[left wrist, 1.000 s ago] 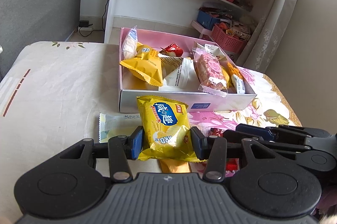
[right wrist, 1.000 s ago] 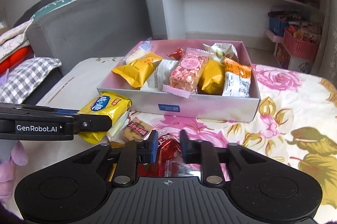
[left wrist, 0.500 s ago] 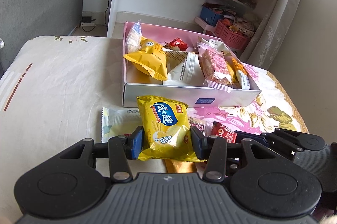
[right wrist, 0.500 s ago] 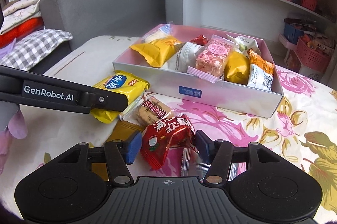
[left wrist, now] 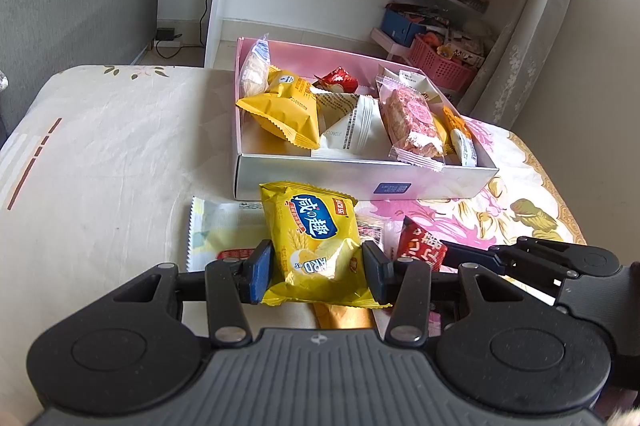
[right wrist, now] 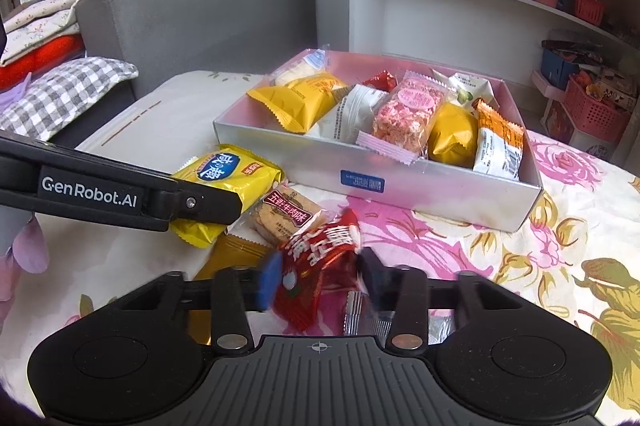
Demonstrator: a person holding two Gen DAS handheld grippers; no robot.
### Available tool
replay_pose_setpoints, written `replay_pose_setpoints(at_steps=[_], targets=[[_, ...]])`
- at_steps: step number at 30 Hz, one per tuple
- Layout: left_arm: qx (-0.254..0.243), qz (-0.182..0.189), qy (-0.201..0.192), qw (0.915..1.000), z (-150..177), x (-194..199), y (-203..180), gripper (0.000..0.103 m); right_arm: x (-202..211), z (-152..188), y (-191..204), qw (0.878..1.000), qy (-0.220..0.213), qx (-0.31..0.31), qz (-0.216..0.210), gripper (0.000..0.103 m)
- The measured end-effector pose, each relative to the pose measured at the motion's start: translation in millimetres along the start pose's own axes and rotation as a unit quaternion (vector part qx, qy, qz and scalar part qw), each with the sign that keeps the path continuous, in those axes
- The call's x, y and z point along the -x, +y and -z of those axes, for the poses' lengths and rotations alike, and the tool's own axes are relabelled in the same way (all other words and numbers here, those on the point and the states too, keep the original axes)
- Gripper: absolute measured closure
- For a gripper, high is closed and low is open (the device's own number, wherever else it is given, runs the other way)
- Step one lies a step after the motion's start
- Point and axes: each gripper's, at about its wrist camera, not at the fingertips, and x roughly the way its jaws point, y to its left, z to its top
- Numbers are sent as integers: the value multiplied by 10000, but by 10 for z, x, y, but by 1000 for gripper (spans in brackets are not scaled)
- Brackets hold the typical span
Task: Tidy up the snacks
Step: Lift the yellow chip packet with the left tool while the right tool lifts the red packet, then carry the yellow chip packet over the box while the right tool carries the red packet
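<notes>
Before pink cardboard snack box (right wrist: pixel 400 186): yellow foil cracker packet (left wrist: pixel 316 246) clamped by left gripper (left wrist: pixel 318 272); red crinkled snack packet (right wrist: pixel 320 266) between just-closing right gripper (right wrist: pixel 320 280) pads, contact blurred.

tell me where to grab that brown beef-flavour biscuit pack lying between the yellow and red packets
Grip the biscuit pack across its narrow width at the exposed top end, coming from above: it lies flat, its lower end tucked under the red packet in the right gripper.

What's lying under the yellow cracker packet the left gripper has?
Under the yellow cracker packet, shut in the left gripper: a pale flat wrapper and an orange-gold packet. Anything else beneath is covered.
</notes>
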Motion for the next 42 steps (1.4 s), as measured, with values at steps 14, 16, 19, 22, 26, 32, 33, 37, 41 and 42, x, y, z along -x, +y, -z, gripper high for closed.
replay_pose_setpoints(at_steps=[14,16,19,22,26,32,33,37,41,42], targets=[[128,4,-203,9997,-56,153,70,59,182,-103,-155,9988,-190,-446,-25,103],[159,11,-233,9996,-75,170,87,59,207,-122,-198,9981,-235,-567,-37,103],[202,16,-257,9995,-90,185,103,59,211,-125,-262,9974,-186,-692,-35,98],[201,18,-258,9995,-94,186,106,60,175,-85,-304,9966,-65,-817,-58,90],[186,17,-217,9996,-88,177,104,59,121,-45,-288,9961,38,-865,-151,68],[164,-6,-169,9997,-80,148,100,59,48,-68,-174,9950,99,-892,-444,56],[170,-14,-164,9997,-82,144,104,59,31,-70,-149,9950,116,-869,-470,56],[207,-50,-154,9997,-84,144,131,59,-29,-71,-77,9939,219,-858,-654,56],[213,-64,-150,9996,-82,155,157,59,-46,-66,-53,9920,290,-919,-817,56],[210,-66,-147,9996,-83,154,157,59,-52,-60,-53,9912,322,-947,-868,56]])
